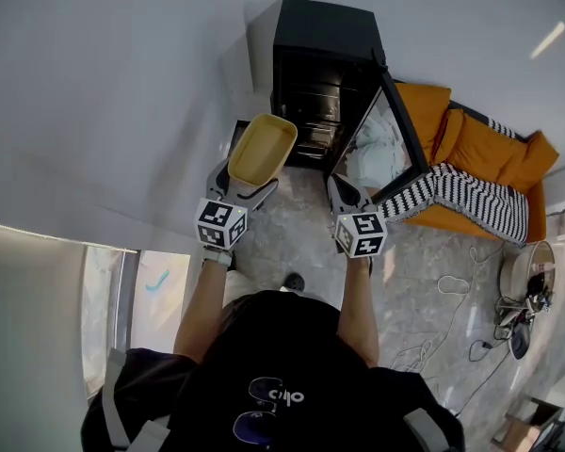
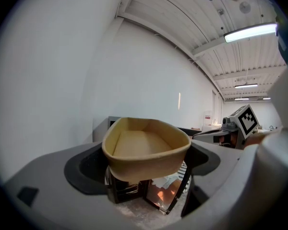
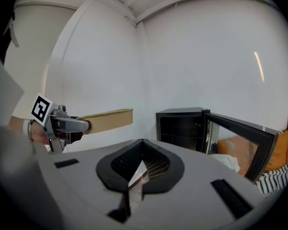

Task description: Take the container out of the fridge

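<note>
A tan, empty, open-topped container (image 1: 261,148) is held in front of the small black fridge (image 1: 320,64), outside it. My left gripper (image 1: 245,188) is shut on the container's near end; in the left gripper view the container (image 2: 145,147) fills the space between the jaws. My right gripper (image 1: 344,199) hangs beside it to the right, shut with nothing in it; its pads (image 3: 149,163) meet in the right gripper view. The fridge door (image 1: 388,139) stands wide open to the right. From the right gripper view the container (image 3: 108,120) and fridge (image 3: 182,126) both show.
An orange cushion with a black-and-white striped cloth (image 1: 471,196) lies right of the fridge door. Cables (image 1: 443,332) and a round pot (image 1: 527,271) sit on the floor at the right. A white wall (image 1: 104,83) runs along the left.
</note>
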Tool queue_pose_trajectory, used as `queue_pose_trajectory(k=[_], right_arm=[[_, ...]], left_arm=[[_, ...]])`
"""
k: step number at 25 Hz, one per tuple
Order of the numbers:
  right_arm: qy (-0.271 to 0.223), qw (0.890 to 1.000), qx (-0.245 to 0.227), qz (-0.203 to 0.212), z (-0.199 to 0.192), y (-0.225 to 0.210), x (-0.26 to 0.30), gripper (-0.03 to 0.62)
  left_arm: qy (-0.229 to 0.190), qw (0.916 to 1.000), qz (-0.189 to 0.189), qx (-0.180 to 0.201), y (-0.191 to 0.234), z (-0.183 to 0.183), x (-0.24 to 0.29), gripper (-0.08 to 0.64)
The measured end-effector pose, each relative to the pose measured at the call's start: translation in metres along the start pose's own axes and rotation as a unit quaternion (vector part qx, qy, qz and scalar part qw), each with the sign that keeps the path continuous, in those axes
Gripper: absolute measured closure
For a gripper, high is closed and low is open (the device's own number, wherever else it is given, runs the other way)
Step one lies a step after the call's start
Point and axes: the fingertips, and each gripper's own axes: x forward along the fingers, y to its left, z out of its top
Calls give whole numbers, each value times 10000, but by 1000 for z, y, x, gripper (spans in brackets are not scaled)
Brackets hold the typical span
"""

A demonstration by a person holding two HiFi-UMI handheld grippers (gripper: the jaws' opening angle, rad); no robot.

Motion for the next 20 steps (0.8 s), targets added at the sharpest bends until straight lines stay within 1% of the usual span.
queue_pose_trajectory(k=[20], right_arm=[[62,10000,16,-61,-4,-21,-7,584]], left_arm=[[56,9999,-78,45,-14,-1,19,71]])
